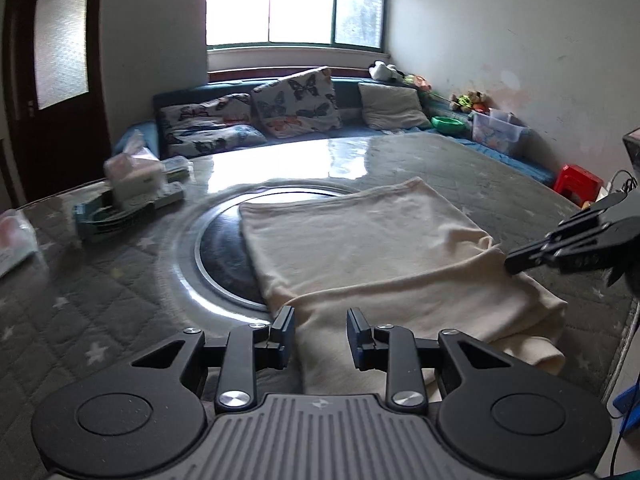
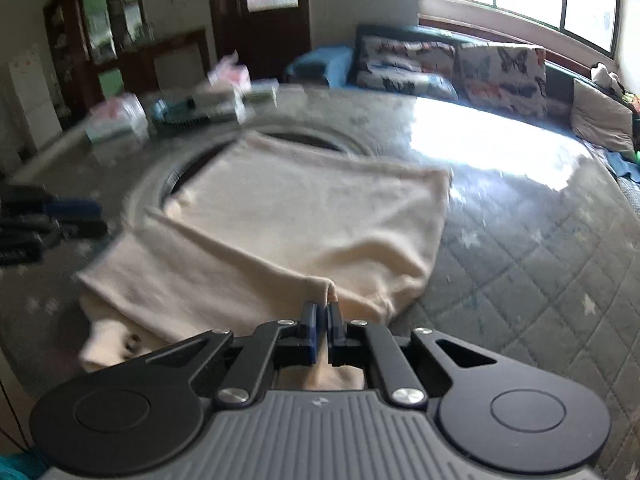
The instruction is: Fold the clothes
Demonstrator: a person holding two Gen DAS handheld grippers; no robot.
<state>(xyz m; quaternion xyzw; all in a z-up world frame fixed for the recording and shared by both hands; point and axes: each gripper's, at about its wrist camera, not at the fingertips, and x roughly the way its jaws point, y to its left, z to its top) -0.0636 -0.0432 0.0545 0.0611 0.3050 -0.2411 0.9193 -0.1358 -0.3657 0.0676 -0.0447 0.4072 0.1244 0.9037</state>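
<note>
A cream garment (image 1: pixel 360 248) lies partly folded on the round table, over the dark glass turntable (image 1: pixel 224 256). My left gripper (image 1: pixel 320 326) is open, its fingers either side of the garment's near edge, holding nothing. My right gripper (image 2: pixel 323 312) is shut on a pinched fold of the cream garment (image 2: pixel 304 224) at its near edge. The right gripper also shows at the right of the left wrist view (image 1: pixel 516 258), at the garment's right edge. The left gripper shows blurred at the left edge of the right wrist view (image 2: pixel 80 216).
The table has a grey quilted cover (image 1: pixel 100 312) with stars. Tissue packs and boxes (image 1: pixel 132 184) stand at its far left. A sofa with butterfly cushions (image 1: pixel 296 104) runs under the window. A red stool (image 1: pixel 578 182) and a plastic bin (image 1: pixel 496 130) are at the right.
</note>
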